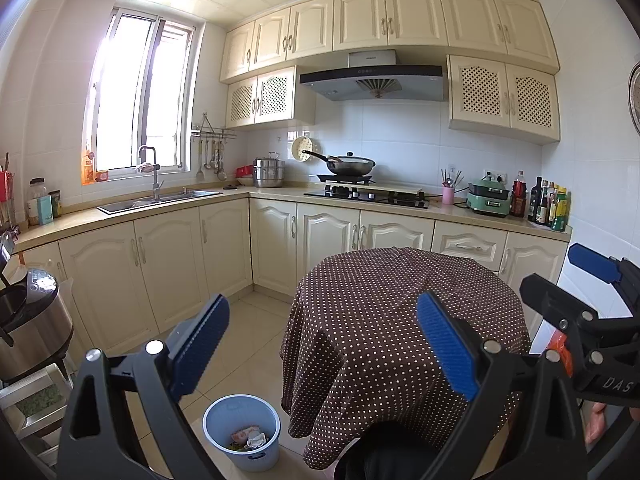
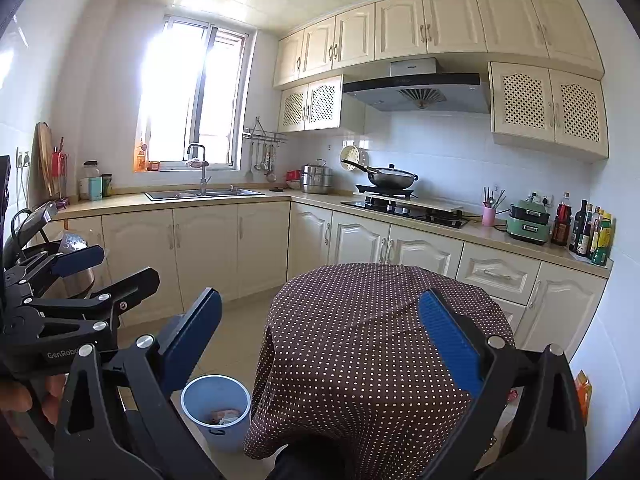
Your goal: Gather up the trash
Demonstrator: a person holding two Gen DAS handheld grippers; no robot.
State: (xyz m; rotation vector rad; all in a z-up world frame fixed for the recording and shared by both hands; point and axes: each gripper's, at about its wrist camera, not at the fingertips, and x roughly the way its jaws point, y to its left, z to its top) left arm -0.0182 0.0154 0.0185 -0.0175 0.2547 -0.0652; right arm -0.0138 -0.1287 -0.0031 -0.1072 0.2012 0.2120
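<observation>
While wide apart, both grippers (image 1: 322,344) (image 2: 320,344) empty.

Both wrist views face the kitchen corner from close above the dotted table (image 1: 404,320) (each glimpsing the other), sharing bin (image 2: 216,410) and stove (image 1: 366,196).

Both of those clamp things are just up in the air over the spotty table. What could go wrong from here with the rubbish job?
1. The small light-blue plastic bin stands on the floor against the draped brown polka-dot tablecloth; a gripper reaching down could snag the cloth or tip the bin.
2. The open left gripper and open right gripper are close together and could collide.
3. The tabletop shows no trash, so they may grab only cloth.
</observation>
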